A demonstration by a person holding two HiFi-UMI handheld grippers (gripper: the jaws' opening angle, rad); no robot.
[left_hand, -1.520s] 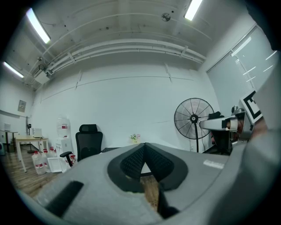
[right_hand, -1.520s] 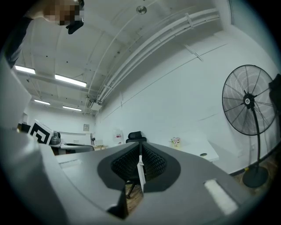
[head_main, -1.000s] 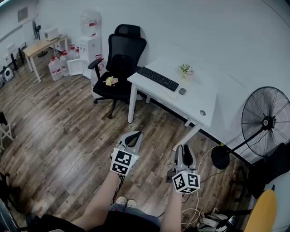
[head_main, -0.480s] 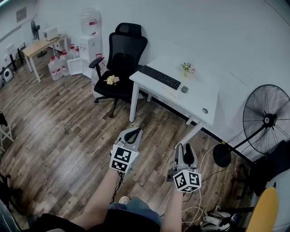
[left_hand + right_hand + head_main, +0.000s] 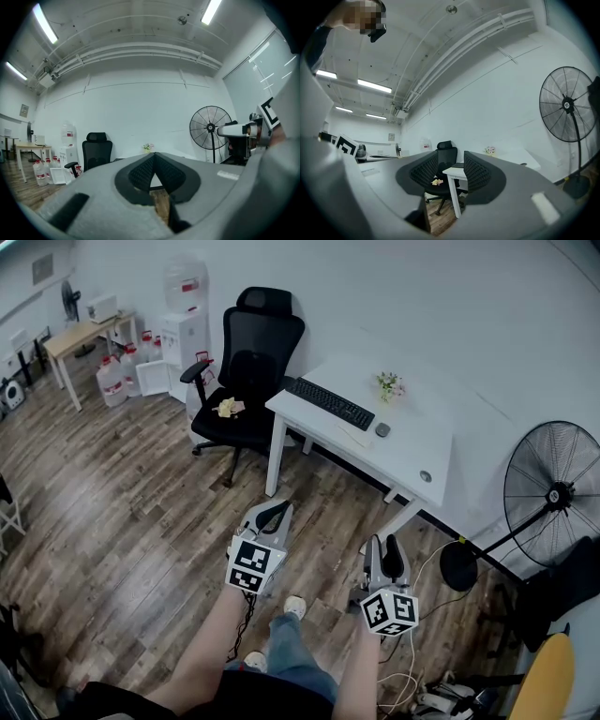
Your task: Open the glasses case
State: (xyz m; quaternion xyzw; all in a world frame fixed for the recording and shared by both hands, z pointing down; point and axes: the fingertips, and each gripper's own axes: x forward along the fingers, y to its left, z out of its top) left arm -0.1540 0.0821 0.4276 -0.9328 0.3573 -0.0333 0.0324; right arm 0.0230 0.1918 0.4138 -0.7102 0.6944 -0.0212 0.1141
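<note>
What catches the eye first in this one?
Two handheld grippers hover over the wooden floor: the left gripper shut, the right gripper open and empty, its jaws having just widened. Ahead stands a white desk with a keyboard; a black office chair sits to its left, a large fan to its right.

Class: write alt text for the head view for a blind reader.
A person holds two grippers over a wood floor: the left gripper shut, the right gripper empty, its jaws just opening. Ahead stand a white desk with a keyboard, a black chair and a fan.
</note>
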